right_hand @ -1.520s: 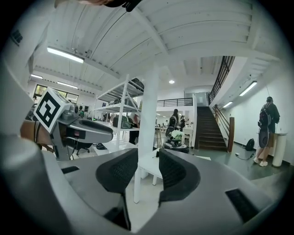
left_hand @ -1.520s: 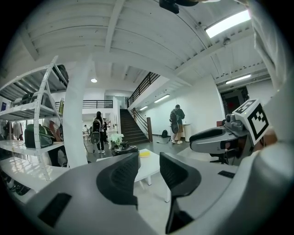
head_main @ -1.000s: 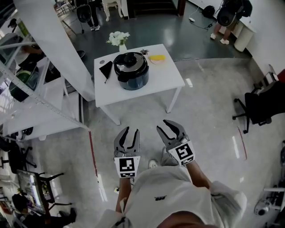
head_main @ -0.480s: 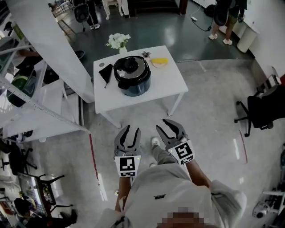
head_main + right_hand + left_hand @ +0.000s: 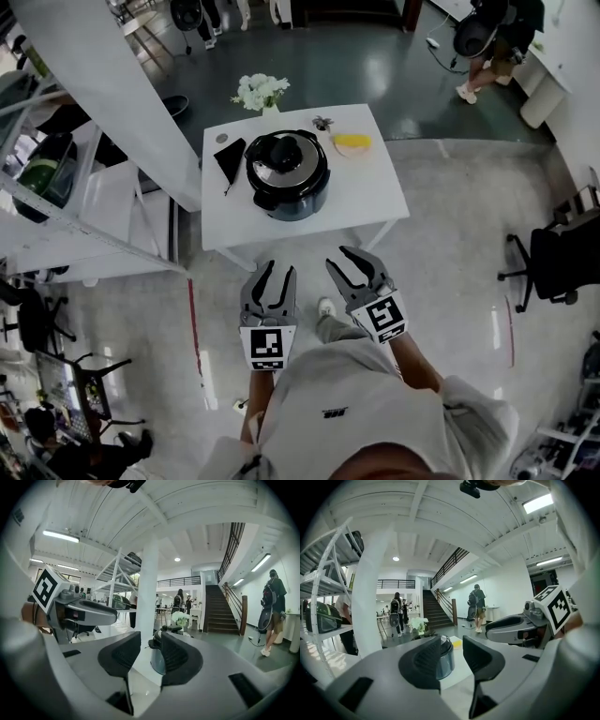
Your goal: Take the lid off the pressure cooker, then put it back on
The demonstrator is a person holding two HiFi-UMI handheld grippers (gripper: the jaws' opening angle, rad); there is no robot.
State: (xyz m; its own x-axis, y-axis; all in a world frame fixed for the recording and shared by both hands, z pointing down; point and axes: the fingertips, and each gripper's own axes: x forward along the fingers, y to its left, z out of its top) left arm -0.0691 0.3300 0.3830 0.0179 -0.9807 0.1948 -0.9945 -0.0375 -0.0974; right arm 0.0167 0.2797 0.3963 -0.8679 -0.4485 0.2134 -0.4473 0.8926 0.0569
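Observation:
The dark pressure cooker (image 5: 289, 190) stands on a white table (image 5: 370, 192) ahead of me, its lid (image 5: 281, 159) with a black knob in place. Both grippers hang over the floor short of the table's near edge, touching nothing. My left gripper (image 5: 277, 272) is shut and has nothing in it. My right gripper (image 5: 352, 259) beside it is shut too, also holding nothing. In the left gripper view the cooker (image 5: 446, 660) shows past the left gripper (image 5: 451, 656). In the right gripper view the cooker (image 5: 156, 662) shows past the right gripper (image 5: 151, 653).
On the table are a vase of white flowers (image 5: 261, 91), a yellow item (image 5: 352, 142) and a black item (image 5: 228, 155). A slanted white column (image 5: 103, 84) and metal shelving (image 5: 56, 187) stand to the left. An office chair (image 5: 553, 262) is at the right, a person (image 5: 487, 37) far back.
The table and cooker have come closer and lower in the head view as I walk toward them. Both grippers keep their place in front of me, jaws unchanged.

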